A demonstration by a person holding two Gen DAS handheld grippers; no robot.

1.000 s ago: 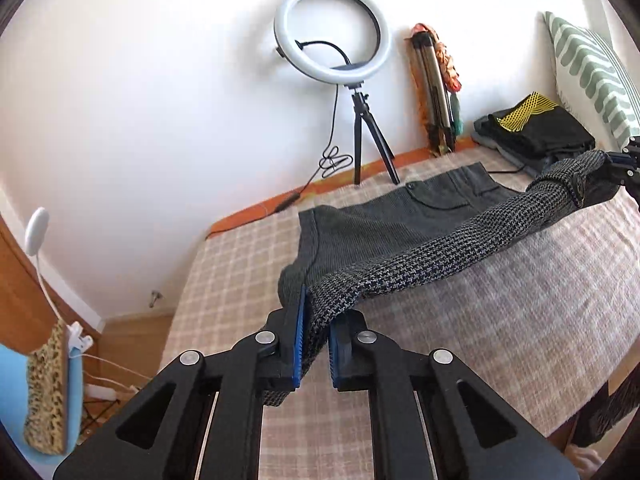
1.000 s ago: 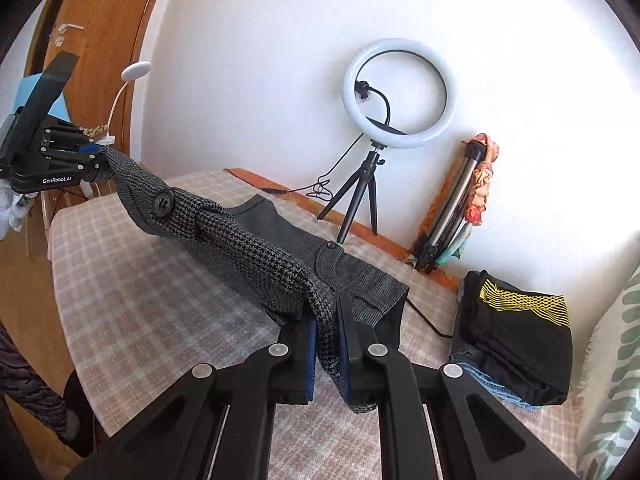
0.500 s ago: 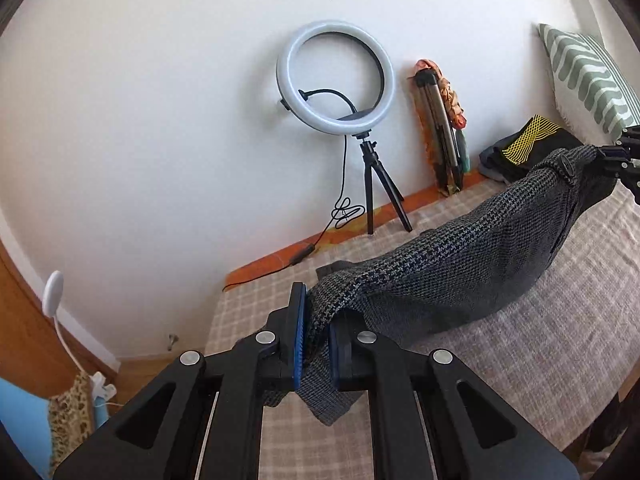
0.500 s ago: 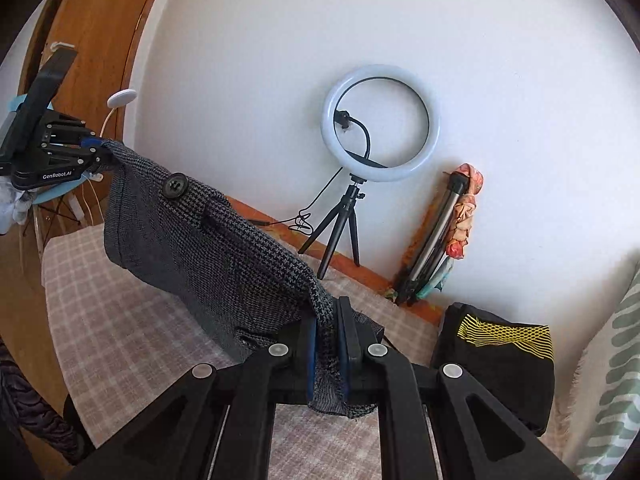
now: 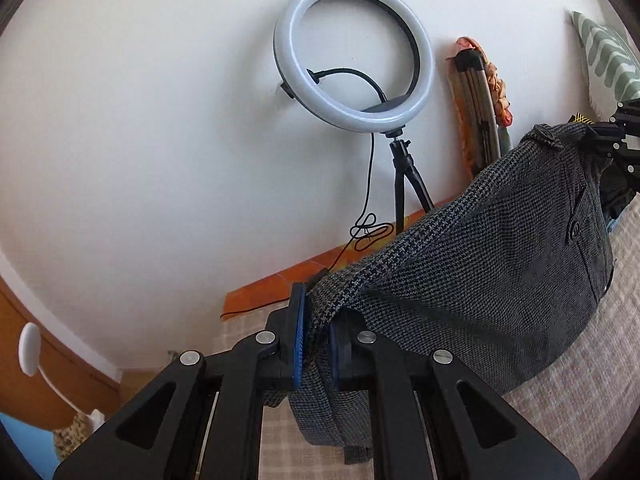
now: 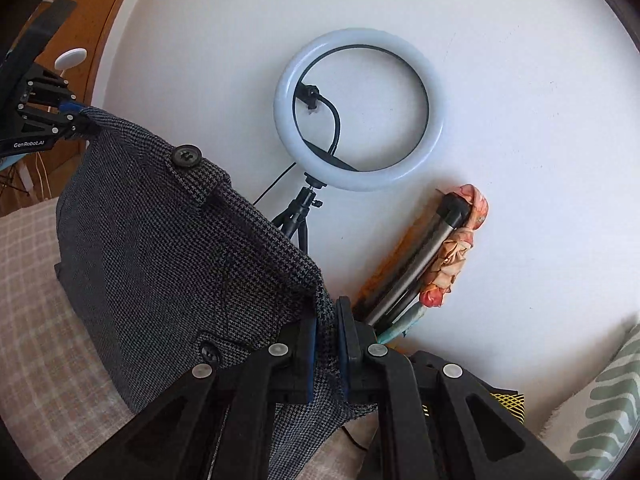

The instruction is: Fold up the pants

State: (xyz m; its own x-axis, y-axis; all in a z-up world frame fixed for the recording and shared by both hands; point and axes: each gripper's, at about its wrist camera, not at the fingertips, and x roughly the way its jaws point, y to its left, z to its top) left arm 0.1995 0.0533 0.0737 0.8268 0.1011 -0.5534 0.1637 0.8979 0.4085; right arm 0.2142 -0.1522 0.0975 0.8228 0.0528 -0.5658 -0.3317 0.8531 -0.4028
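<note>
I've got the left hand-held gripper point(image 5: 316, 344) and right hand-held gripper point(image 6: 329, 354) each clamped on a waistband corner, pants point(image 5: 500, 272) hanging between them above the bed point(image 6: 36, 320), no fold laid yet.

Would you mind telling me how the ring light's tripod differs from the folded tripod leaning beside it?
The ring light's tripod stands with legs spread and carries the lit ring light; the folded tripod leans against the wall, legs closed, carrying nothing. The first is all black; the second has silvery legs and a floral cloth draped on it.
</note>
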